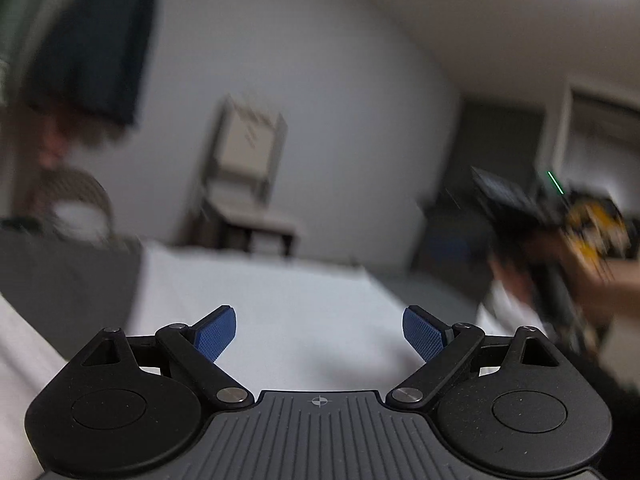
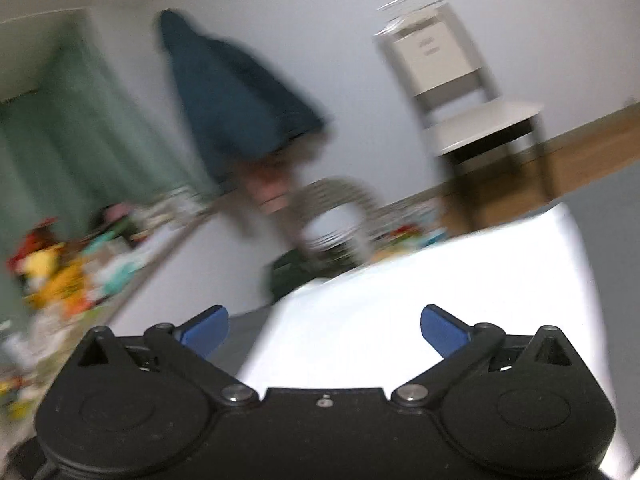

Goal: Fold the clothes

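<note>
Both views are motion-blurred. My left gripper is open above a white bed sheet, with nothing between its blue pads. My right gripper is open too, over the edge of the same white sheet, and holds nothing. A dark blue garment hangs against the wall at the upper left in the left wrist view. It shows as the dark blue garment at upper centre in the right wrist view. The other hand-held gripper, black and yellow, appears at the right of the left wrist view.
A white chair stands by the far wall, seen as the chair at upper right. A grey blanket lies left of the sheet. Green curtains and colourful toys fill the left side. A woven basket stands beyond the bed.
</note>
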`<state>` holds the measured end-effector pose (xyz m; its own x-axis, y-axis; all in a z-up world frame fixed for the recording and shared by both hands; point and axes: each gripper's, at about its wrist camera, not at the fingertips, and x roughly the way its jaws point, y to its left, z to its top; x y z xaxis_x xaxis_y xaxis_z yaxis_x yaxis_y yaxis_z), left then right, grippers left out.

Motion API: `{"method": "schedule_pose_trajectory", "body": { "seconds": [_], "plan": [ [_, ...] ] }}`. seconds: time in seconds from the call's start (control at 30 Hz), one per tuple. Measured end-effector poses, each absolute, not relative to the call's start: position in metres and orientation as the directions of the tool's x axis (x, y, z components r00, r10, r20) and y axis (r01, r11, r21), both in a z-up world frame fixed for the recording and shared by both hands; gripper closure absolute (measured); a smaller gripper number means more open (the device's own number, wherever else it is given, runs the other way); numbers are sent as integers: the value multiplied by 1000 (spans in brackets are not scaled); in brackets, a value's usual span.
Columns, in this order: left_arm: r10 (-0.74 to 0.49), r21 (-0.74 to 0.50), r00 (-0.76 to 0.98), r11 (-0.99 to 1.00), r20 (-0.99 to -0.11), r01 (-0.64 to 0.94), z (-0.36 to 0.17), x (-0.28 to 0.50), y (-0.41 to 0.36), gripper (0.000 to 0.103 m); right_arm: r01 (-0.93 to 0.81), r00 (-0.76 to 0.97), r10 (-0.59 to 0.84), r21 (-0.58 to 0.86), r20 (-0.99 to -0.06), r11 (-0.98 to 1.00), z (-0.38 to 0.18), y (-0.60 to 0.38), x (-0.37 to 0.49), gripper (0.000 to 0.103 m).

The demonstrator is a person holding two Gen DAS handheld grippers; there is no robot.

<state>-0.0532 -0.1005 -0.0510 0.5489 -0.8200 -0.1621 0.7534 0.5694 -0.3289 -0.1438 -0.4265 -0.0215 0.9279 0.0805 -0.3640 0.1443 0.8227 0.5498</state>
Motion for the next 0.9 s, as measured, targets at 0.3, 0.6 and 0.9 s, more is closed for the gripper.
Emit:
{"method": "schedule_pose_trajectory", "body": {
  "seconds": [0.3, 0.6, 0.9],
  "plan": [
    [-480, -344, 876, 817, 37, 462, -11, -39, 2, 0, 16, 957, 147, 551, -250, 834, -27, -276, -149, 0],
    [-310, -489, 940, 848, -142, 206, -38, 38, 76, 0, -213, 903, 324, 362, -282, 908, -20, -171, -154, 0],
    [-293, -666, 930, 742, -223, 75, -90, 90, 101, 1, -283, 790, 493, 497, -364, 820, -44, -136, -150, 0]
  ]
}}
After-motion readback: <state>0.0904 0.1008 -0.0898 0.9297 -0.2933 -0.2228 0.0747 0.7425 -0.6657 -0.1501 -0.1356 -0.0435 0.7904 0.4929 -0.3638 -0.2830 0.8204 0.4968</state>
